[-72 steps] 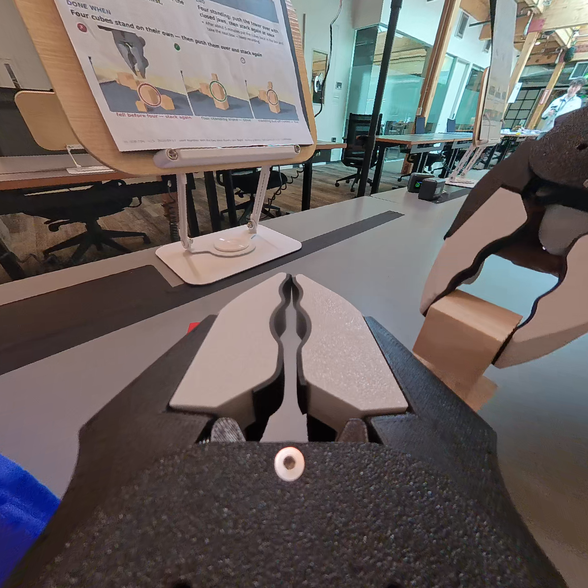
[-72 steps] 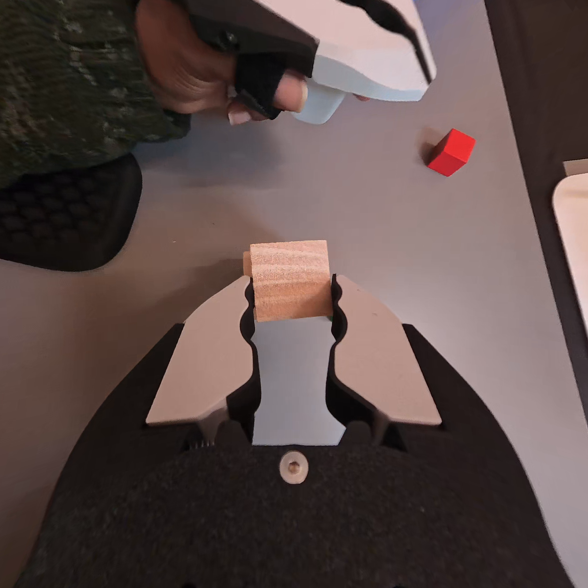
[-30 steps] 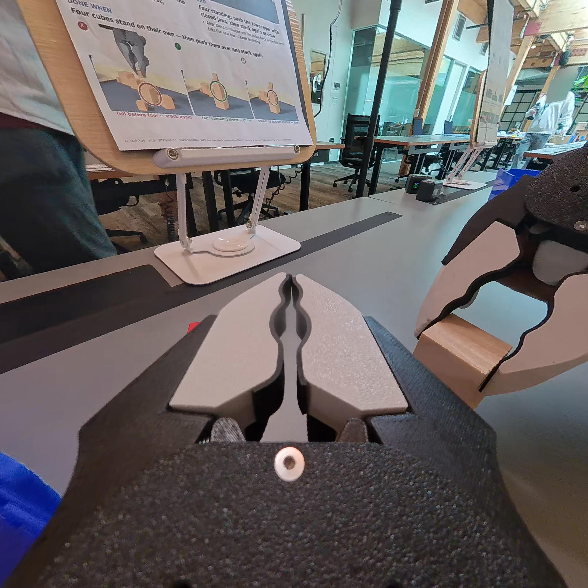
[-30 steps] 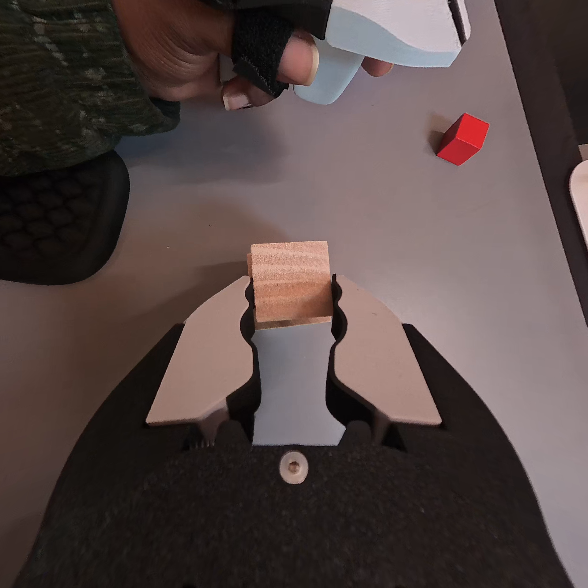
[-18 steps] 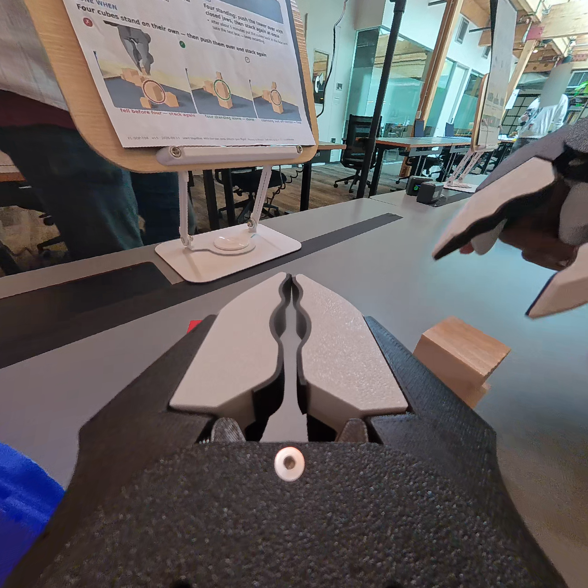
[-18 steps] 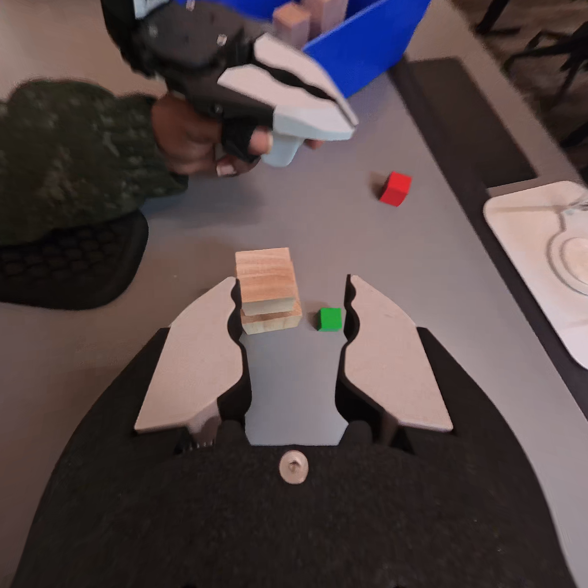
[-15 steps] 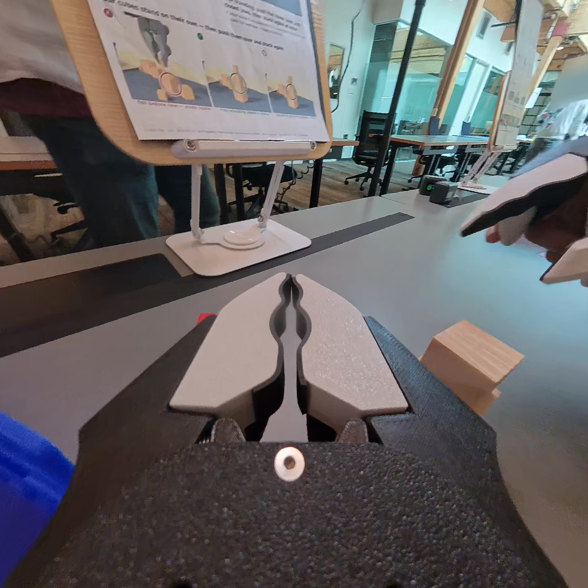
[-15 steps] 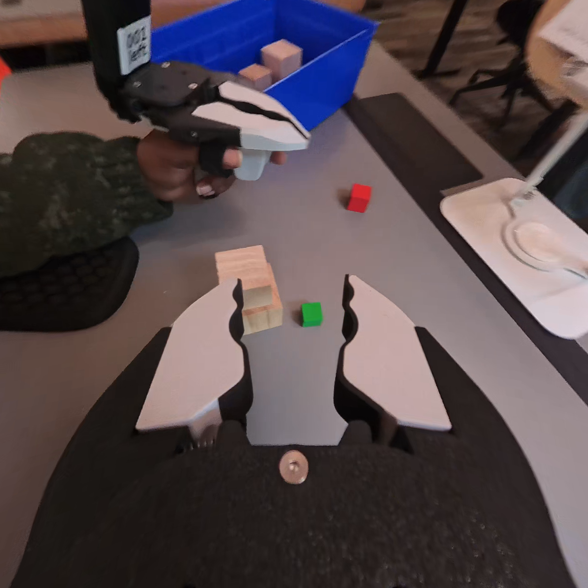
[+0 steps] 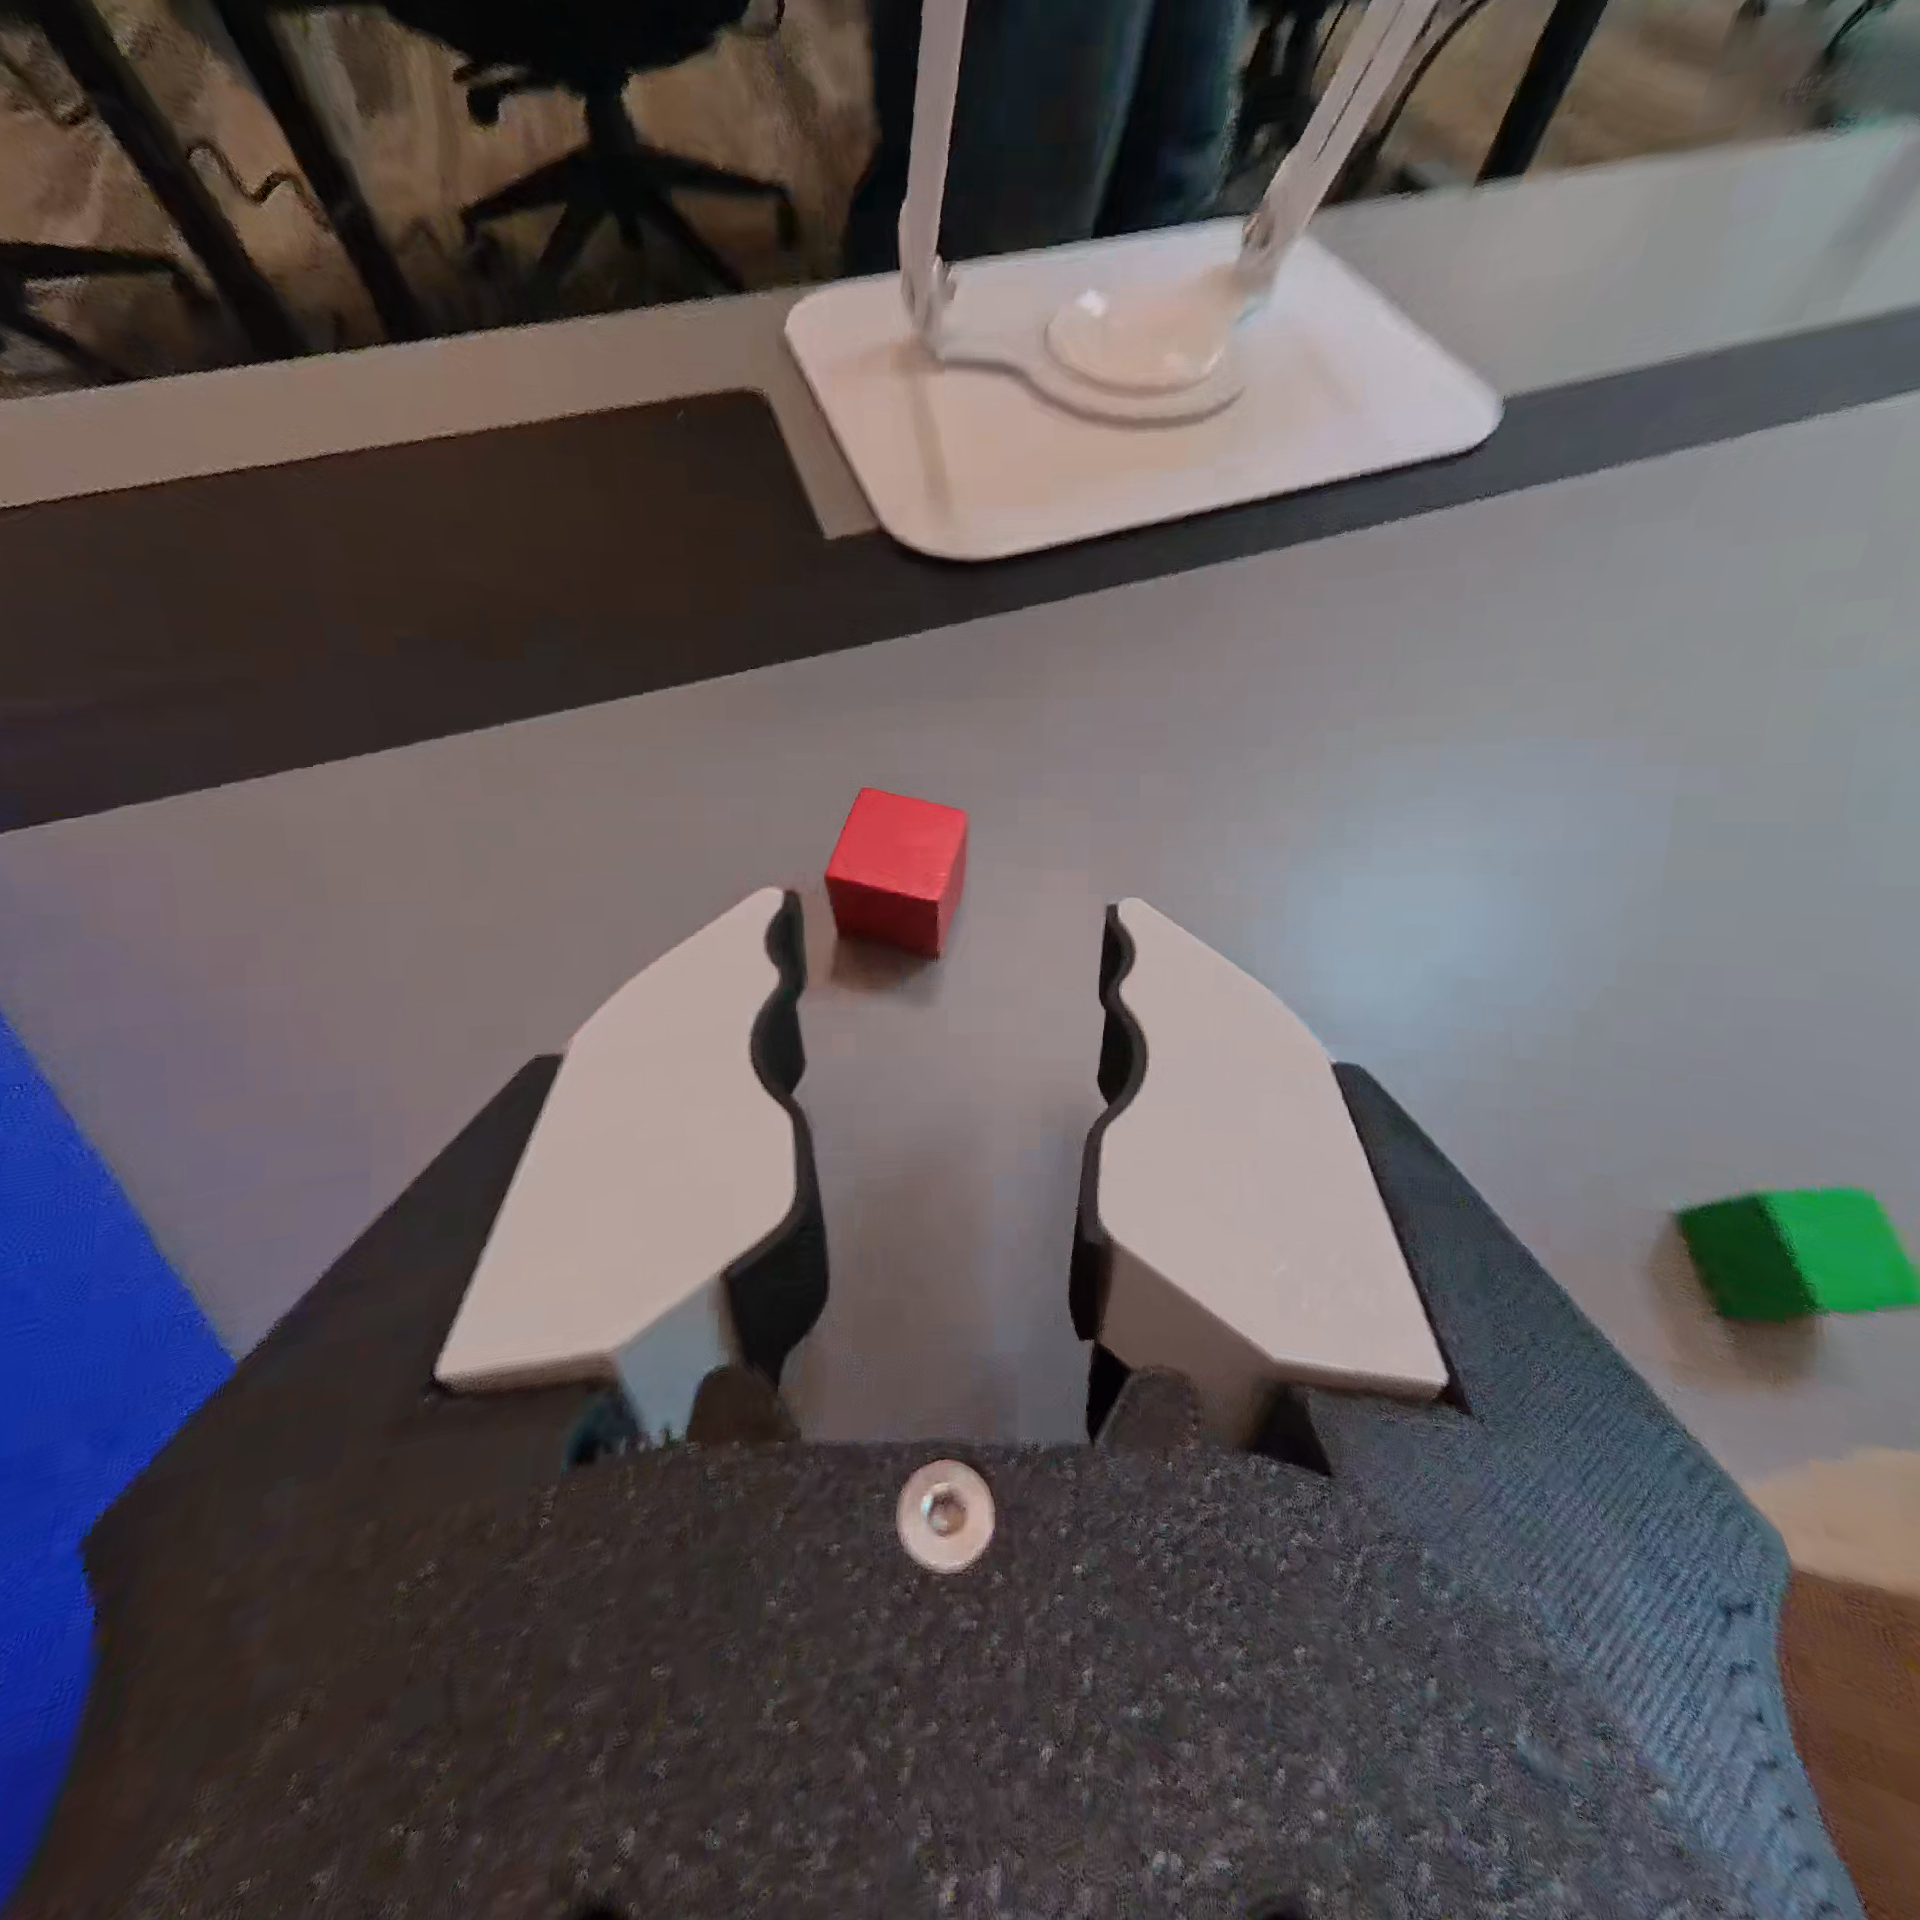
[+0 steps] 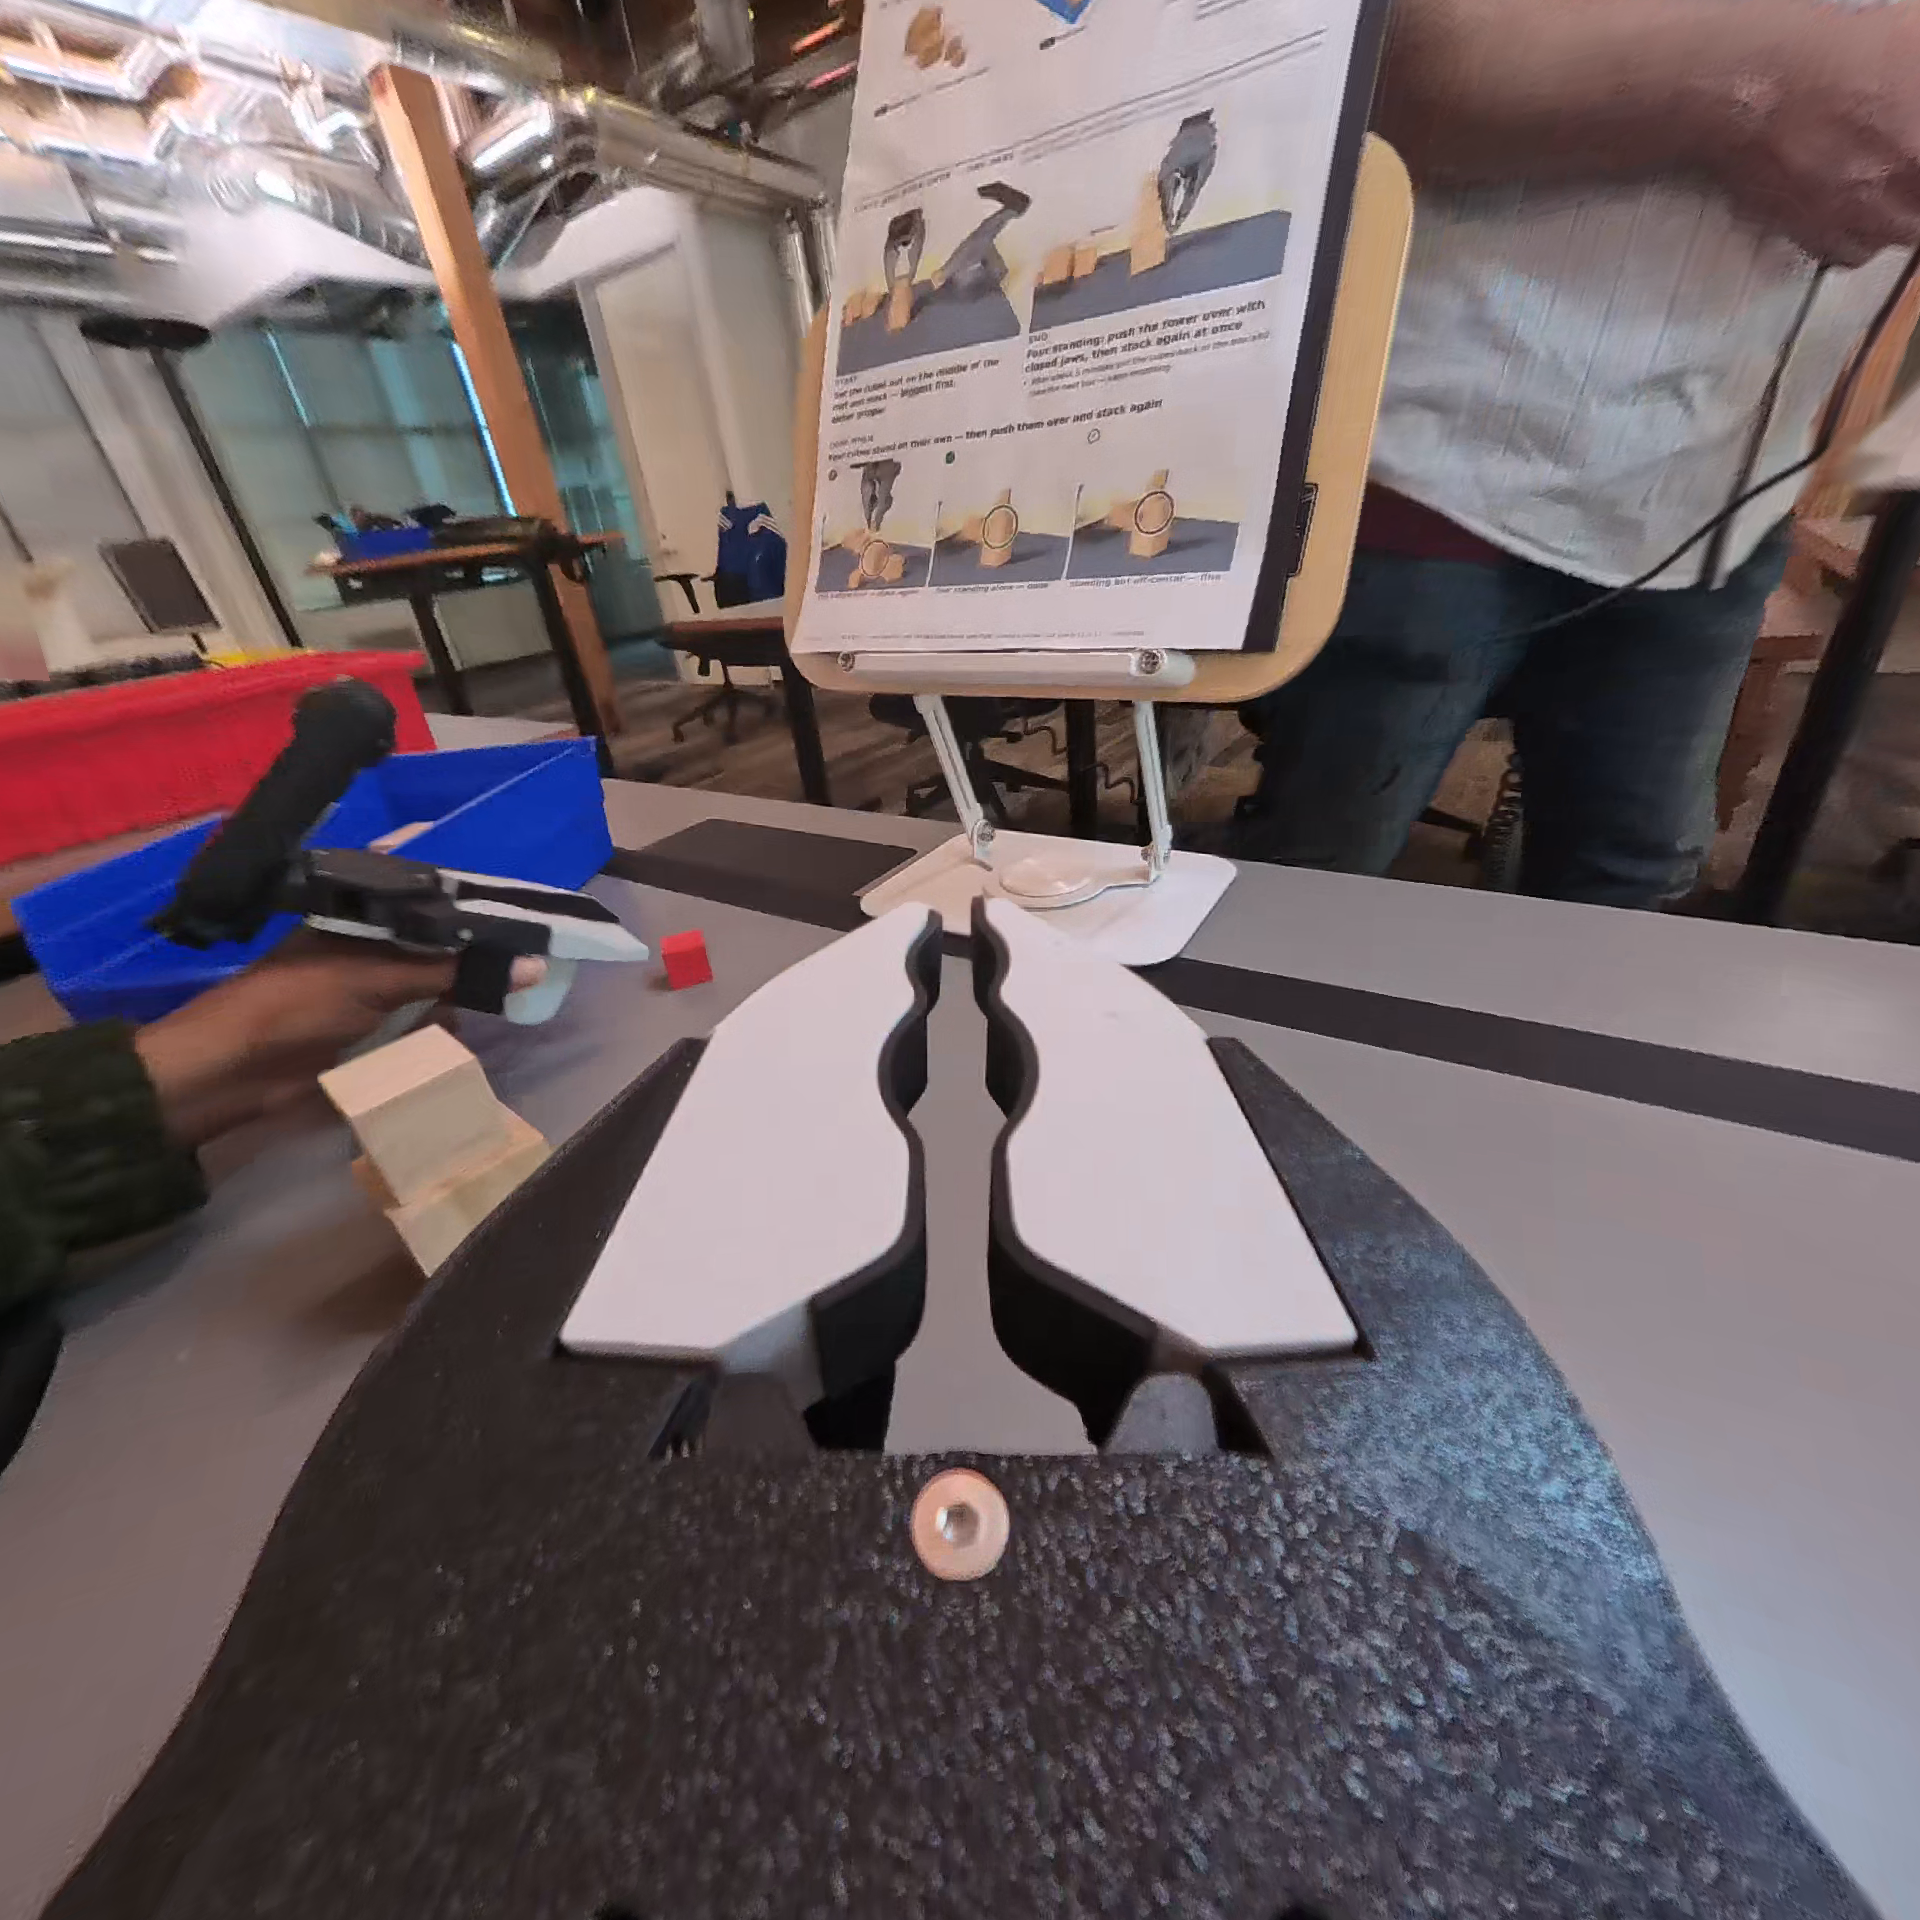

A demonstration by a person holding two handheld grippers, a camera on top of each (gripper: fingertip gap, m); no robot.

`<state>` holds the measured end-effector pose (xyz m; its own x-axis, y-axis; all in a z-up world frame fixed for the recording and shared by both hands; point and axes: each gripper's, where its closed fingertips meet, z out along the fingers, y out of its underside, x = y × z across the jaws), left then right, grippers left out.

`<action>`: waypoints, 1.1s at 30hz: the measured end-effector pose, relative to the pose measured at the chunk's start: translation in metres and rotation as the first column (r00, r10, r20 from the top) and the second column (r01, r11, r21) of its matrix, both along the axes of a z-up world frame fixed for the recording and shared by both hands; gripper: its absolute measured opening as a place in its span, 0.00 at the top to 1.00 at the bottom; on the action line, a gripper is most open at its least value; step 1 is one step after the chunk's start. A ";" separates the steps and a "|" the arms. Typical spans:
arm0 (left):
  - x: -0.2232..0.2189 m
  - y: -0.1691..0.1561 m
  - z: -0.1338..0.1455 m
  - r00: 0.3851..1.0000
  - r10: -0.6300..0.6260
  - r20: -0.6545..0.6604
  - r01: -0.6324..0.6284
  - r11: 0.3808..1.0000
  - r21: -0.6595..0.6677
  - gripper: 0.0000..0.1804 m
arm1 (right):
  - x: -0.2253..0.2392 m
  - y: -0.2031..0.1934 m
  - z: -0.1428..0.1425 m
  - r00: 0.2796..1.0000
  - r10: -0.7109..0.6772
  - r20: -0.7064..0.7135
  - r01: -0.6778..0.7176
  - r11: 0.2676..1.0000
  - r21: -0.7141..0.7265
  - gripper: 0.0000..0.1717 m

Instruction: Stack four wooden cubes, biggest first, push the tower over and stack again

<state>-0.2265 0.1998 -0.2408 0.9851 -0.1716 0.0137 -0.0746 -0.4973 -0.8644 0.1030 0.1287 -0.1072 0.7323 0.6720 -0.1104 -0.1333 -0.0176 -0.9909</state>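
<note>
Red cube on grey table — office chairs beyond.

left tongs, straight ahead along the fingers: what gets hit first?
Probably the red cube. It sits just past the open left tongs, nearer the left finger, not touching. Depth is unclear, so they might pass above it.

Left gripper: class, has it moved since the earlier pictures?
Yes. The left gripper has tilted down toward the red cube, nearer the white stand base, jaws now open.

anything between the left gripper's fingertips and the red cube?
No. In the left wrist view, only bare grey table separates the open left gripper from the red cube, just beyond its fingertips.
</note>
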 end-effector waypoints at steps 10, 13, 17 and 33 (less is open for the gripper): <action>0.017 0.020 -0.020 0.978 -0.170 -0.123 0.147 0.974 -0.174 0.85 | 0.000 -0.007 -0.009 0.998 0.051 0.030 -0.051 0.999 0.008 0.98; 0.051 -0.003 0.036 0.908 -0.400 -0.123 0.402 0.916 -0.013 0.85 | 0.001 -0.010 -0.006 0.998 0.063 0.026 -0.063 0.998 0.014 0.98; 0.099 -0.080 0.101 0.618 -0.782 -0.082 0.786 0.614 0.076 0.85 | 0.002 -0.012 -0.006 0.997 0.071 0.030 -0.071 0.997 0.020 0.99; 0.118 -0.146 0.062 0.287 -0.956 -0.055 0.916 0.291 -0.276 0.85 | -0.006 -0.008 -0.026 0.993 0.091 0.070 -0.088 0.995 -0.039 1.00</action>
<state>-0.1088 0.0541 -0.1785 0.1297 -0.9915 0.0060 -0.7189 -0.0982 -0.6882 0.0971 0.1211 -0.1333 0.6761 0.7319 -0.0850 -0.0586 -0.0616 -0.9964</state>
